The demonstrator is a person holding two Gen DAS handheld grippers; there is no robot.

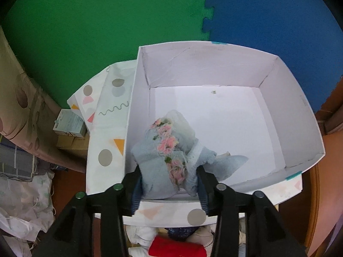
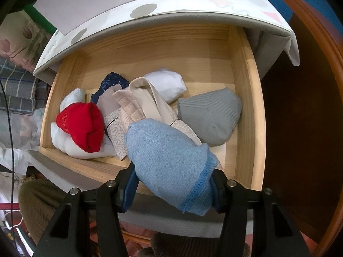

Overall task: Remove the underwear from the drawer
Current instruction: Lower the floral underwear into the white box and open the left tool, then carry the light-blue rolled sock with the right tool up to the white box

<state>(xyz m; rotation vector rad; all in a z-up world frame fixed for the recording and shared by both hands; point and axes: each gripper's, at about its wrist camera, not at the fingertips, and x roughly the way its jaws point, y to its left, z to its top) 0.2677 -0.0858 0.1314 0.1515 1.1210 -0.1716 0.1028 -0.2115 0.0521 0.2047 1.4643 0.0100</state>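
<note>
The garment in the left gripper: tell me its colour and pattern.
Pale blue garment with a band of pink flowers, lying in the white box; clearest in the left wrist view.

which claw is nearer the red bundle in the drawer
Right. The right claw, shut on a blue garment, hangs over the drawer beside the red bundle. The left claw is up over the white box.

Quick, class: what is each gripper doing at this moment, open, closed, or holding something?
Left gripper: fingers around the floral pale-blue underwear in the white box; grip uncertain.
Right gripper: closed on blue underwear.
</note>
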